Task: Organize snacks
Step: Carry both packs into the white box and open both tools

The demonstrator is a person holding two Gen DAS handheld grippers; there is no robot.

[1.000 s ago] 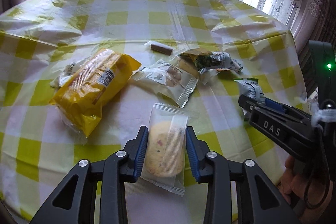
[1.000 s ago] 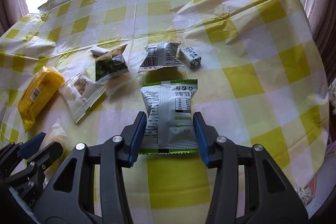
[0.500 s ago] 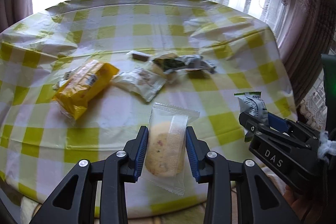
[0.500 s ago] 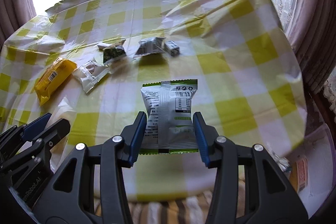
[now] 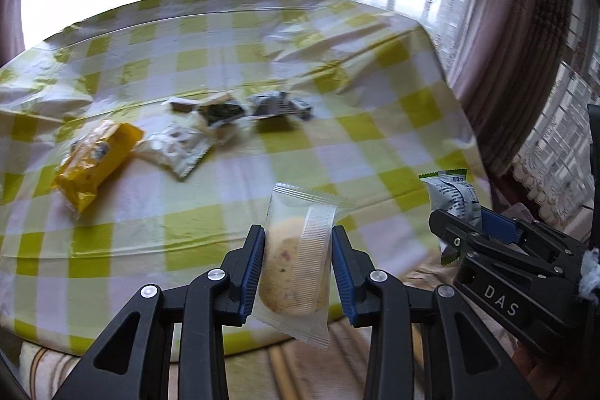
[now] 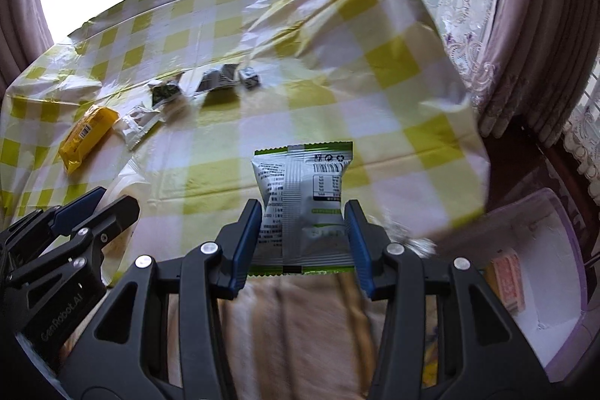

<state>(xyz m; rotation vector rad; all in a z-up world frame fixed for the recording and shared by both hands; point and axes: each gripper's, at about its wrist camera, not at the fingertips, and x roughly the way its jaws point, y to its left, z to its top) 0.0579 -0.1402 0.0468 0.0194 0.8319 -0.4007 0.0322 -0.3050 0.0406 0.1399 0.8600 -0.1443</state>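
Observation:
My left gripper (image 5: 296, 242) is shut on a clear-wrapped cookie (image 5: 290, 272), held in the air over the table's near edge. My right gripper (image 6: 303, 223) is shut on a silver and green snack packet (image 6: 302, 197), also lifted off the table; that gripper (image 5: 498, 261) and its packet (image 5: 453, 197) show at the right of the left wrist view. Left on the checked tablecloth (image 5: 337, 145) are a yellow biscuit pack (image 5: 97, 160), a clear wrapped snack (image 5: 176, 149), a dark green packet (image 5: 221, 111) and small silver packets (image 5: 279, 104).
A translucent purple-rimmed box (image 6: 540, 268) sits low at the right beside the table, with a pink-orange packet (image 6: 508, 280) inside. Striped beige fabric (image 6: 311, 317) lies below the grippers. Curtains (image 6: 536, 36) hang close on the right.
Both grippers have pulled back from the table and risen a little, each carrying its snack. The table's near edge, the fabric below and the box at the right have come into view.

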